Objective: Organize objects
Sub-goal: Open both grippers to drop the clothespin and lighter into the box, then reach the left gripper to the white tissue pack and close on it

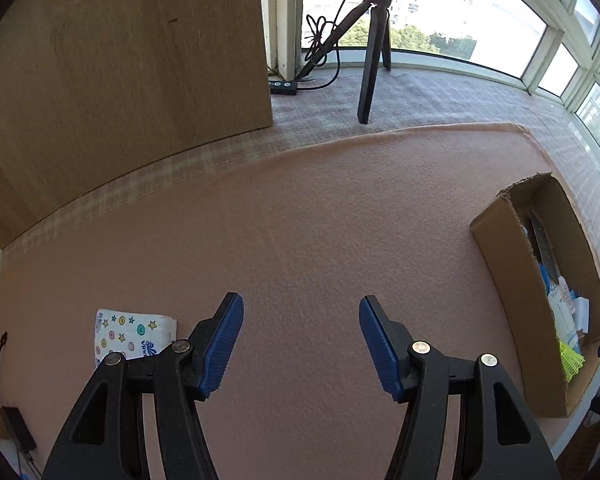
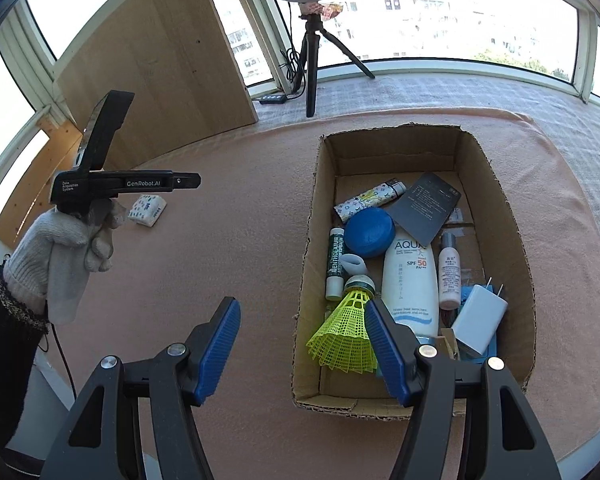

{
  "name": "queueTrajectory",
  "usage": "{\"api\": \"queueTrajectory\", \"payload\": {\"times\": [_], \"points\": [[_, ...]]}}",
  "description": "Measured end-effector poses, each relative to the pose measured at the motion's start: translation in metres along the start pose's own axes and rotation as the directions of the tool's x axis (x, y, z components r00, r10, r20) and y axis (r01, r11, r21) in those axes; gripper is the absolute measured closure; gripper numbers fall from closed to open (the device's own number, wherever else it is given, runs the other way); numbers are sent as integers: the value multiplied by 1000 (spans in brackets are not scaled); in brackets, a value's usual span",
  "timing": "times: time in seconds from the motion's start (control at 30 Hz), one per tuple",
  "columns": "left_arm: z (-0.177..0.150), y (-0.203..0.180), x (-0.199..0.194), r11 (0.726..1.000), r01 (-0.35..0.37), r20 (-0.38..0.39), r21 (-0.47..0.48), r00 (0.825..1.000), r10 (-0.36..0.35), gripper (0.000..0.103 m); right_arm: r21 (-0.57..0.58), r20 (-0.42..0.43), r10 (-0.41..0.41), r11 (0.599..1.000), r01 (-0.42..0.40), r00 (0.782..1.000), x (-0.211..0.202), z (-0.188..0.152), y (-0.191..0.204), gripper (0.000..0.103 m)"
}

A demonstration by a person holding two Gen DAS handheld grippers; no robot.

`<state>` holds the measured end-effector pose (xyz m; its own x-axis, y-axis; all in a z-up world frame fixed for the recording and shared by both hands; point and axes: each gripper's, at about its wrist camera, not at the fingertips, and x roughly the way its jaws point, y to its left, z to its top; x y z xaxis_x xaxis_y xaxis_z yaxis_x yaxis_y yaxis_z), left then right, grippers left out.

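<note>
My left gripper (image 1: 300,302) is open above bare pink cloth, nothing between its blue pads. A tissue pack (image 1: 134,334) printed with stars lies just left of its left finger; the same tissue pack (image 2: 147,209) lies flat in the right wrist view. My right gripper (image 2: 300,305) is open over the left wall of a cardboard box (image 2: 512,240). The box holds a yellow shuttlecock (image 2: 342,340), a white sunscreen bottle (image 2: 410,276), a blue round case (image 2: 369,232), a lip balm (image 2: 335,264), a lighter (image 2: 370,198) and a white charger (image 2: 478,318).
A gloved hand (image 2: 72,248) holds the left tool's black body (image 2: 124,184) near the tissue pack. A wooden panel (image 1: 120,80) stands at the back left and a tripod (image 1: 374,68) at the back by the windows. The box (image 1: 540,292) sits at the cloth's right edge.
</note>
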<state>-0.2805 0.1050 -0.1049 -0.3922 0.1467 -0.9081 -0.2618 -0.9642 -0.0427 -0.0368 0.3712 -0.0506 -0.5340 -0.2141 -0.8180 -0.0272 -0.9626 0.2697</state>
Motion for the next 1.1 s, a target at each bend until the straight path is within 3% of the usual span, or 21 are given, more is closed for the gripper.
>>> {"api": "queueTrajectory", "payload": {"times": [0.33,0.57,0.87,1.1], "points": [[-8,108,4,983,-71,-30,-168,997,67,39,3,-10,9,1000,-9,1000,9,0,28,42],[-10,163,22,961,-67,-63,-270,997,52,39,25,-20,-8,1000,9,1000,13,-7,37,42],[-16,177,36,943,10,-70,-333,997,-35,40,33,-42,-29,999,30,999,16,-15,45,42],[-20,160,39,957,38,-85,-288,994,-65,64,22,-54,-25,999,26,998,19,-16,52,42]]}}
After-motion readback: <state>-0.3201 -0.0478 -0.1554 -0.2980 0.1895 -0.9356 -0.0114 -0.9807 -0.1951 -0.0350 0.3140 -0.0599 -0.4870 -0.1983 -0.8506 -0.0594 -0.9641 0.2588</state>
